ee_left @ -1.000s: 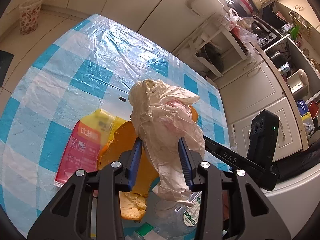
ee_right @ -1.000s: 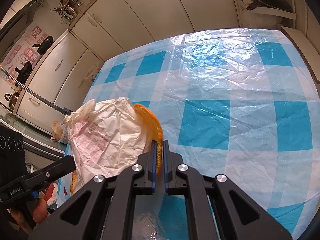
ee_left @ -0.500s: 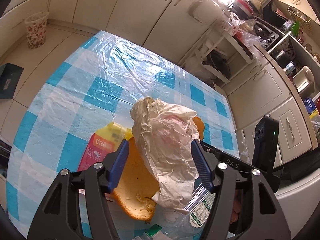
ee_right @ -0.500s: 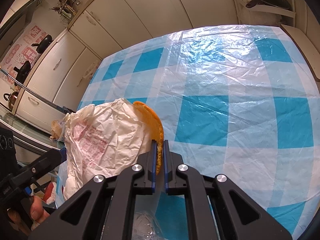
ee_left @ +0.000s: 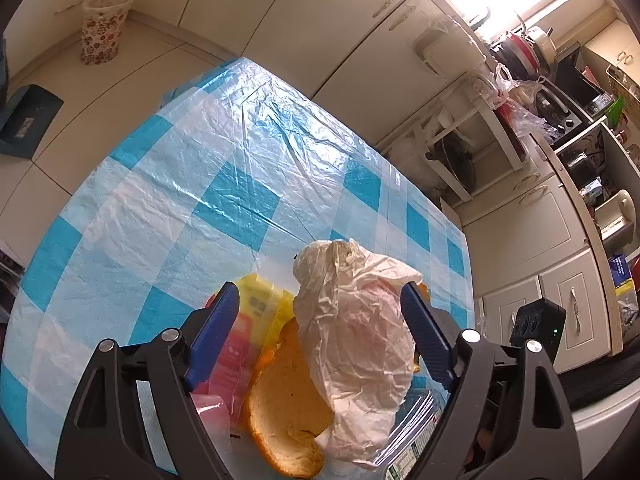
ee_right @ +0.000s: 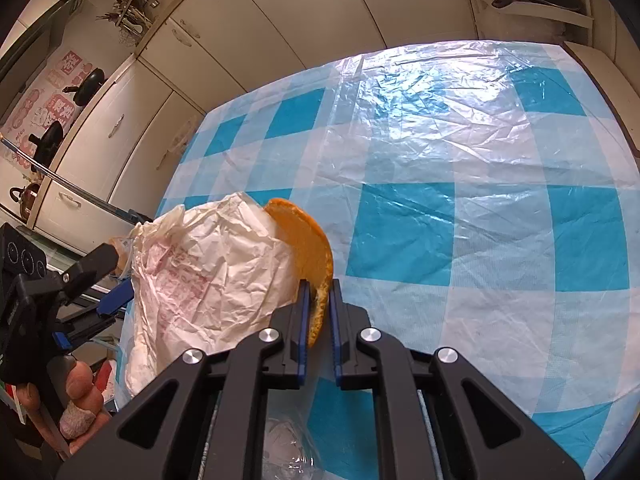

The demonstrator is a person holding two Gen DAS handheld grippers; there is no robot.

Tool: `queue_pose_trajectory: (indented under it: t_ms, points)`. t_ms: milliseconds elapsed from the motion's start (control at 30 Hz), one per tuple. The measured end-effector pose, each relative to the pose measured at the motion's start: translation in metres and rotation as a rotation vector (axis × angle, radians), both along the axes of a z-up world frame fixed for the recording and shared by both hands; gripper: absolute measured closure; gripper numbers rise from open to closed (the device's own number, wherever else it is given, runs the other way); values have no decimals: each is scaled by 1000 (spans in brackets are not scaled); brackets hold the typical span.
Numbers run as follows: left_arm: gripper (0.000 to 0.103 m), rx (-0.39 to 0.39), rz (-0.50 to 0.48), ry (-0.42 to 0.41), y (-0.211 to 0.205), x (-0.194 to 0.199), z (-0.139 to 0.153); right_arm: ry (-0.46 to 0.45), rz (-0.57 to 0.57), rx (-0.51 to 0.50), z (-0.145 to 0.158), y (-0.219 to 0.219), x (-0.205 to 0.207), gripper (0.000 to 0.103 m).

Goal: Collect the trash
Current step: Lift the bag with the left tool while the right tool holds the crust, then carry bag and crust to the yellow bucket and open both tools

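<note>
A crumpled white bag (ee_left: 356, 344) with faint red print leans on an orange-crusted slice (ee_left: 288, 408) over the checked table (ee_left: 168, 208). My left gripper (ee_left: 318, 292) straddles the bag; its jaws are opening, and the blue pads stand off the bag on both sides. In the right wrist view the bag (ee_right: 208, 280) rests against the slice (ee_right: 308, 248). My right gripper (ee_right: 319, 284) pinches the slice's lower edge between its pads; its jaws are opening slightly, with the slice still between them.
A yellow and red packet (ee_left: 256, 312), pink plastic (ee_left: 208, 404) and a clear labelled wrapper (ee_left: 416, 436) lie under the pile. A floral waste bin (ee_left: 105, 26) stands on the floor far left. A hand (ee_right: 80, 392) holds the left gripper. Cabinets ring the table.
My left gripper's jaws spread wide and let go of the white bag, and the gripper drew back a little. The bag stays propped on the slice. The right gripper has kept still.
</note>
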State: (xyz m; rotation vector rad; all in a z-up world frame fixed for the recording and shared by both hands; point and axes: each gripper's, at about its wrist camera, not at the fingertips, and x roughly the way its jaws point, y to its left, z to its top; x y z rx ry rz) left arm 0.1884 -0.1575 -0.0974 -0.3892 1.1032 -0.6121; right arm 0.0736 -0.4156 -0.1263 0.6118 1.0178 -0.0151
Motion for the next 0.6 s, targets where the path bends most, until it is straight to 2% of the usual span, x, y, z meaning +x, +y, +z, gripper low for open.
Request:
queue_pose_trajectory:
  t_ms: [100, 233, 267, 300, 333, 467, 600]
  points:
    - [20, 2, -12, -1, -8, 3, 0, -1, 6, 3, -1, -1, 0, 93]
    - [22, 26, -62, 3, -24, 2, -3, -3, 16, -6, 0, -1, 2, 93]
    - [35, 29, -74, 1, -27, 1, -4, -5, 16, -10, 0, 0, 2, 93]
    - [43, 38, -86, 0, -30, 1, -4, -8, 17, -14, 0, 1, 3, 93]
    - [56, 48, -100, 2, -33, 0, -4, -10, 19, -16, 0, 3, 3, 93]
    - [65, 28, -90, -1, -29, -1, 1, -25, 7, -3, 2, 2, 1, 97]
    - [66, -39, -60, -18, -12, -1, 16, -51, -25, -24, 11, -5, -5, 97]
